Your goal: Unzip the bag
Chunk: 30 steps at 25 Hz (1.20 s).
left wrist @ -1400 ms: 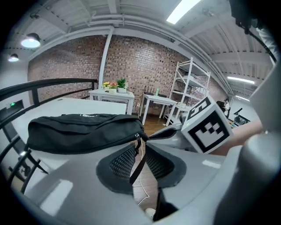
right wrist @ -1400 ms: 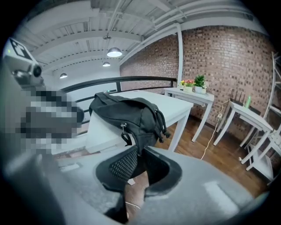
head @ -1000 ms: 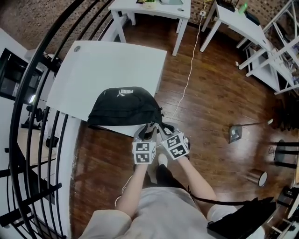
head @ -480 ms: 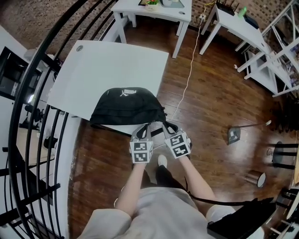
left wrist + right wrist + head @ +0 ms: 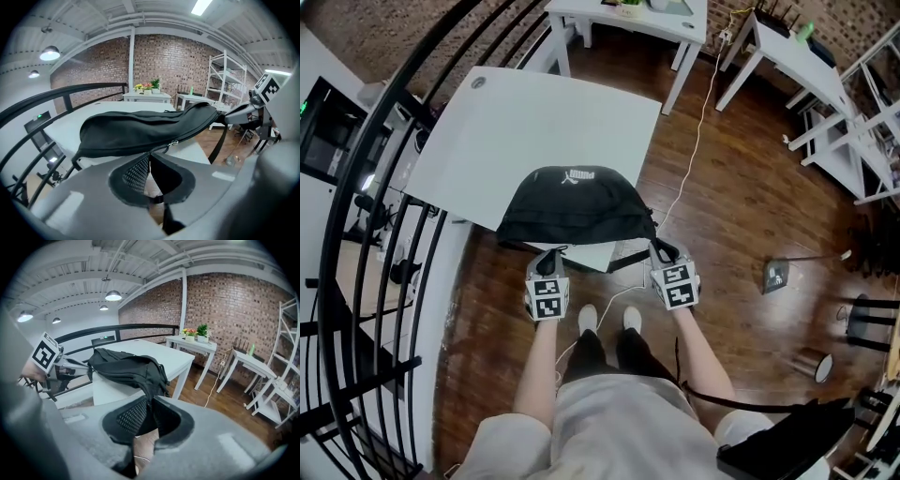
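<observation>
A black bag point(image 5: 577, 202) lies at the near edge of the white table point(image 5: 516, 122). My left gripper point(image 5: 551, 255) is at the bag's front left corner. In the left gripper view its jaws point(image 5: 150, 154) are shut under the bag's point(image 5: 140, 129) lower edge. The metal zipper slider point(image 5: 174, 142) sits just right of the tips, and its pull runs down into them. My right gripper point(image 5: 661, 249) is shut on the bag's right end, with black fabric point(image 5: 151, 392) pinched between its pads. That end hangs off the table corner, stretched between the two grippers.
A black curved railing point(image 5: 384, 187) runs along the left. More white tables point(image 5: 628, 14) stand at the back, with white shelving point(image 5: 862, 103) to the right. A white cable point(image 5: 698, 112) trails over the wooden floor. The person's feet point(image 5: 605, 321) are just below the table edge.
The left gripper has moved left along the bag's front edge, away from the right gripper, and its jaws have shut. The right gripper has stayed at the bag's right end.
</observation>
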Motion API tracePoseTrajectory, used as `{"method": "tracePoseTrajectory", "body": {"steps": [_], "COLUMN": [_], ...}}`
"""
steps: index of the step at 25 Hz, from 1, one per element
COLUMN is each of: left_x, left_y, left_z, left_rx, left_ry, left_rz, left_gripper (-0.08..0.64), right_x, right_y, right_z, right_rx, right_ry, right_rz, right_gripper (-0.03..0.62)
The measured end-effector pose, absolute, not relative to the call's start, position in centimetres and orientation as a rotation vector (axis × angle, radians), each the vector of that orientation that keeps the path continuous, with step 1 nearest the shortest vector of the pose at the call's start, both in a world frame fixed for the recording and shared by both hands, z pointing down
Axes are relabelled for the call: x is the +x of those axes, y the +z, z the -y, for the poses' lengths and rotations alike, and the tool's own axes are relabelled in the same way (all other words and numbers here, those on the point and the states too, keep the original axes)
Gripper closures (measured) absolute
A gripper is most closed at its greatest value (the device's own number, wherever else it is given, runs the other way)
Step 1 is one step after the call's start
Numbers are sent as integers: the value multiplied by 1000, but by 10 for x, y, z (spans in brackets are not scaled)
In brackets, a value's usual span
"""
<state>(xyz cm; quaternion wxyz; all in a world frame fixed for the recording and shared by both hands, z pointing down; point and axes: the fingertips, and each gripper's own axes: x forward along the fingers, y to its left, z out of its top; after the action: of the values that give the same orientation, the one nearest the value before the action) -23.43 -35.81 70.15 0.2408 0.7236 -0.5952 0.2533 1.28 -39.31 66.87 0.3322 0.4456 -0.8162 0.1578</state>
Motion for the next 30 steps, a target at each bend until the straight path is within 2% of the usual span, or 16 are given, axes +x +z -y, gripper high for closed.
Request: {"method": "tracePoseTrajectory", "body": {"steps": [7, 12, 21, 23, 24, 30], "left_x": [-377, -411, -379, -362, -348, -217], "left_y": [701, 708, 687, 673, 664, 592], "left_z": [352, 345, 276, 248, 233, 125], "left_rx": [1800, 1833, 1845, 1843, 1848, 1978], "left_ry": [761, 802, 663, 617, 596, 409], "left_rz": [1824, 1815, 1788, 1827, 1847, 1961], "left_gripper": [537, 537, 522, 542, 543, 543], "right_x": [20, 20, 28, 36, 42, 90], "right_y": [685, 703, 702, 687, 677, 602], "right_z": [401, 404, 364, 338, 323, 192], "right_rx": [1215, 1222, 1317, 1316, 1321, 1311], "right_ry": [430, 394, 411, 389, 380, 329], "right_rz": [2054, 2004, 2040, 2094, 2130, 2452], "right_gripper": [557, 557, 551, 582, 600, 600]}}
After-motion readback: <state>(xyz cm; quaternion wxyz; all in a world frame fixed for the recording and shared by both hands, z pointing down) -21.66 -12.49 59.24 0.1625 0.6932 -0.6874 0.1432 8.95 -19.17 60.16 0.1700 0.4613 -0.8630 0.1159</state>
